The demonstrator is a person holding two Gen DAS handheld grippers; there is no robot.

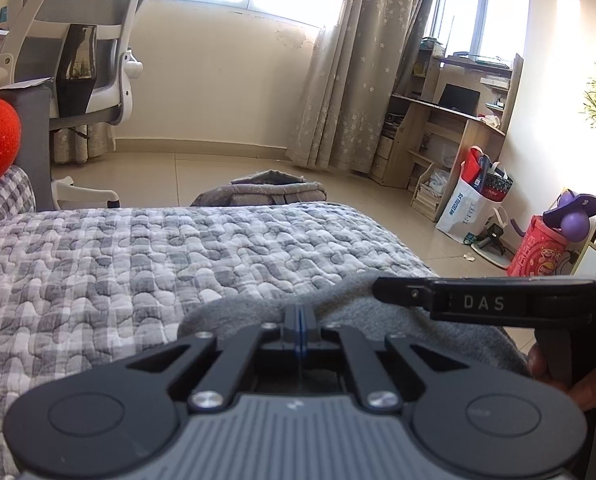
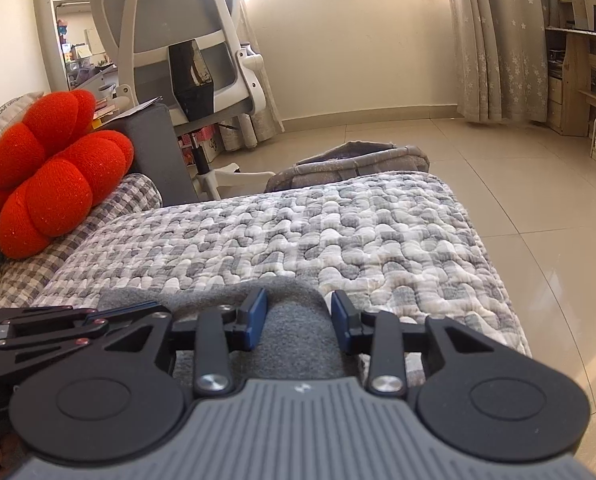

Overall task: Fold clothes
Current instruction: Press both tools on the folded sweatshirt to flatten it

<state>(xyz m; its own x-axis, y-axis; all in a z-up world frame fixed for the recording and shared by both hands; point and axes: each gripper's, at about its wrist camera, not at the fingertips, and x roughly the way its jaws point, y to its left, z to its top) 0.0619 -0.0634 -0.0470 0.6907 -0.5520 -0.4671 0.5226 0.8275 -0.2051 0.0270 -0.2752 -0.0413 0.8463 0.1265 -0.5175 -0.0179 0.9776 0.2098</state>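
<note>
Grey fleece garment [image 1: 258, 312] lies bunched on the near edge of the quilted sofa cover [image 1: 138, 256], right under both claws. One garment in work; it is too crumpled and too hidden by the tools to tell its long axis or which way it points.

Left claw [image 1: 300, 320]: jaws together, the blue pads meet in a thin line, pinched on a raised ridge of the grey fabric; shut on it. Fabric spreads left and right of the tip and runs back beneath the tool body. Right claw [image 2: 299, 312]: jaws apart, a hump of the same grey cloth sits between the two blue pads [image 2: 258, 308]; whether the pads press it, cannot tell. In the right wrist view the left claw lies just beside, at lower left, its tip on the cloth. A hand [image 1: 570, 380] shows at the right edge of the left wrist view, under the other tool.

Beyond the garment: bare checked cover out to the sofa's far edge. One red flower-shaped cushion [image 2: 54, 168] at the sofa's left. Past the edge, one grey bundle [image 2: 358, 164] on the tiled floor [image 2: 518, 184]. One white mesh office chair [image 2: 186, 40] behind, then curtains [image 1: 350, 72] and a wooden desk [image 1: 450, 120] at the far right.
</note>
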